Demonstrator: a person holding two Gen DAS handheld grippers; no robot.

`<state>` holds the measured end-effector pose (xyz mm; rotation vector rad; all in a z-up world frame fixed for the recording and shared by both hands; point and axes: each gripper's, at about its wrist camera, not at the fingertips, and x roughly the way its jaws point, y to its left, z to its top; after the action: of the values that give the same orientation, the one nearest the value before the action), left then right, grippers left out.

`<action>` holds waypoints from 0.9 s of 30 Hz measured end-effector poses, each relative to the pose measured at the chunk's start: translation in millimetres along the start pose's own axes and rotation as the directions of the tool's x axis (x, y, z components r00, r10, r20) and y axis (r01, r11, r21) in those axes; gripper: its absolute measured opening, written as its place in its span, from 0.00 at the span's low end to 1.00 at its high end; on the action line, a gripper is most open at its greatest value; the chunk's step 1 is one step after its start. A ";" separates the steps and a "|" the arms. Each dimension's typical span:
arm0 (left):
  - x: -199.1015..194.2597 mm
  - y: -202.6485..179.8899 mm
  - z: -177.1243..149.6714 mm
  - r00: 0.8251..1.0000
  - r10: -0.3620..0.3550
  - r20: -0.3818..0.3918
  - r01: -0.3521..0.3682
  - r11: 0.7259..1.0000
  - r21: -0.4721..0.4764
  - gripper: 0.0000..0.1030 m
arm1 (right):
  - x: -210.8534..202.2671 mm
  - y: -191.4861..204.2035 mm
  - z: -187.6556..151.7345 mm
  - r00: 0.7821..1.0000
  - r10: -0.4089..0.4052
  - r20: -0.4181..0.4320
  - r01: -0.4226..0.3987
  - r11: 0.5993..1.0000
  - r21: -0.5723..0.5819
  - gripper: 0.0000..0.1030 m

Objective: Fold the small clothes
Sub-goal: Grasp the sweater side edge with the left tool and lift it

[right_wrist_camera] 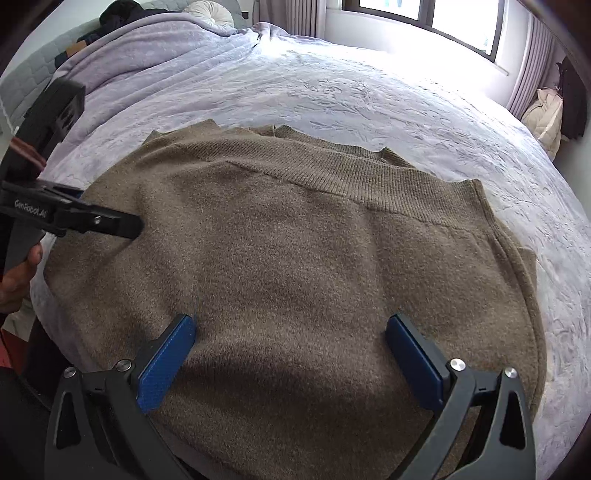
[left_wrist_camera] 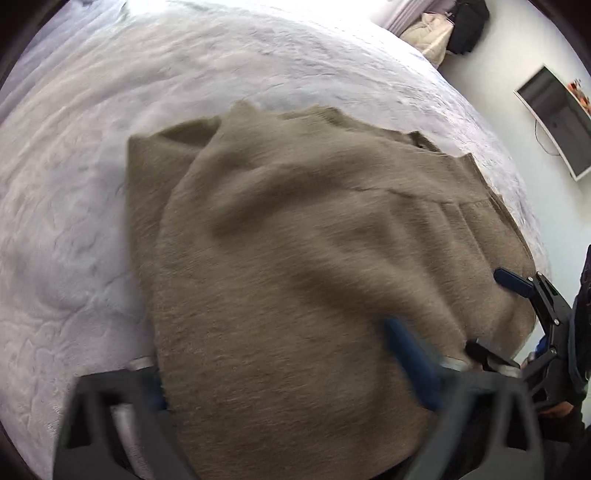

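A brown knitted sweater [right_wrist_camera: 295, 258] lies folded on the lilac bedspread [right_wrist_camera: 369, 92], its ribbed hem toward the far side. It also shows in the left wrist view [left_wrist_camera: 295, 240], blurred. My right gripper [right_wrist_camera: 291, 325] is open, its blue pads spread over the near edge of the sweater, holding nothing. My left gripper [left_wrist_camera: 280, 350] stands wide open with sweater cloth draped between its jaws; its left finger is hidden under the cloth. The left gripper's black finger [right_wrist_camera: 110, 223] shows at the sweater's left edge in the right wrist view. The right gripper [left_wrist_camera: 495, 314] shows at the right in the left wrist view.
A white round pillow [right_wrist_camera: 208, 13] and dark clothes [right_wrist_camera: 122, 13] lie at the head of the bed. A window [right_wrist_camera: 424, 14] and curtains are beyond the bed. A beige bag [right_wrist_camera: 543, 114] and a dark bag stand on the floor by the wall. A monitor [left_wrist_camera: 557, 122] stands right.
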<state>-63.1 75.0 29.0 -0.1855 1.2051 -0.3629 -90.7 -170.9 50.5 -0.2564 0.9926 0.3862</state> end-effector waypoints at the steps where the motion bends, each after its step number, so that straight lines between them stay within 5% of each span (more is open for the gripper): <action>1: -1.0 -3.2 1.0 1.000 0.014 0.000 -0.014 1.000 0.004 0.55 | -2.0 -1.8 -1.0 1.000 0.002 0.000 -0.002 1.000 0.000 1.00; 4: -11.3 -5.1 4.7 0.999 0.049 0.003 -0.049 0.999 -0.015 0.29 | -10.6 -14.9 -0.9 0.999 0.017 0.029 -0.018 0.999 0.034 1.00; 12: -30.5 -31.5 8.3 0.986 0.162 0.040 -0.162 0.987 0.004 0.21 | 38.8 -30.0 44.3 0.997 -0.082 0.017 0.081 0.996 0.044 1.00; 18: -49.1 -59.7 13.4 0.977 0.197 0.080 -0.201 0.979 0.046 0.21 | 54.4 -40.2 73.3 0.998 -0.059 -0.036 0.062 0.995 0.079 1.00; 23: -50.2 -89.8 19.7 0.966 0.244 0.091 -0.252 0.963 0.096 0.20 | -6.8 -34.1 34.2 0.997 0.031 0.064 -0.035 0.998 0.057 1.00; 27: -46.7 -105.4 22.0 0.959 0.269 0.088 -0.279 0.951 0.135 0.20 | -19.3 -23.5 -14.9 0.999 0.017 0.046 -0.017 1.000 0.003 1.00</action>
<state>-75.4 -6.6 112.4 0.0971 1.1142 -0.1982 -101.4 -201.6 59.9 -0.2346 0.9505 0.4044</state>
